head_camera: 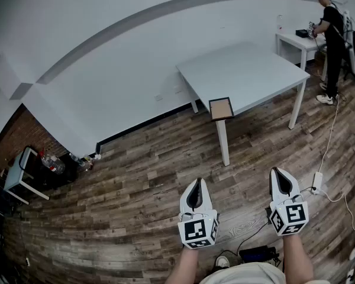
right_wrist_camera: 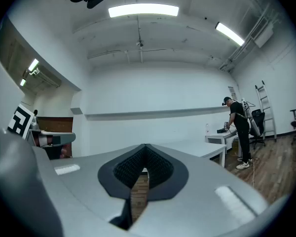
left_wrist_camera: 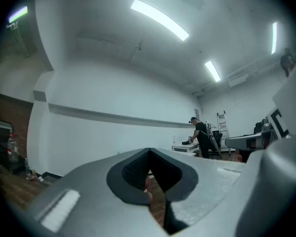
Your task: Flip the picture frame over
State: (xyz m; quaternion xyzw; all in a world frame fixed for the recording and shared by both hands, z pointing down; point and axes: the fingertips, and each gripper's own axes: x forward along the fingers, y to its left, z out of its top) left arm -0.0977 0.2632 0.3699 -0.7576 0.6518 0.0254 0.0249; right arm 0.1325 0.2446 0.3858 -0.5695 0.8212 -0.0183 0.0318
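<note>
Picture frame (head_camera: 221, 108) was recorded lying flat at the near corner of the white table (head_camera: 248, 70), well apart from both grippers. It was judged light, rigid and possibly fragile, best gripped by a thin outer edge. Left gripper (head_camera: 195, 185) and right gripper (head_camera: 279, 173) were found clenched and empty

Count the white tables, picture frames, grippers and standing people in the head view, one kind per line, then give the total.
White tables: 2, large table and small table
Picture frames: 1, picture frame at the large table's near corner
Grippers: 2, left gripper and right gripper
Standing people: 1, person at the small table
Total: 6
</note>
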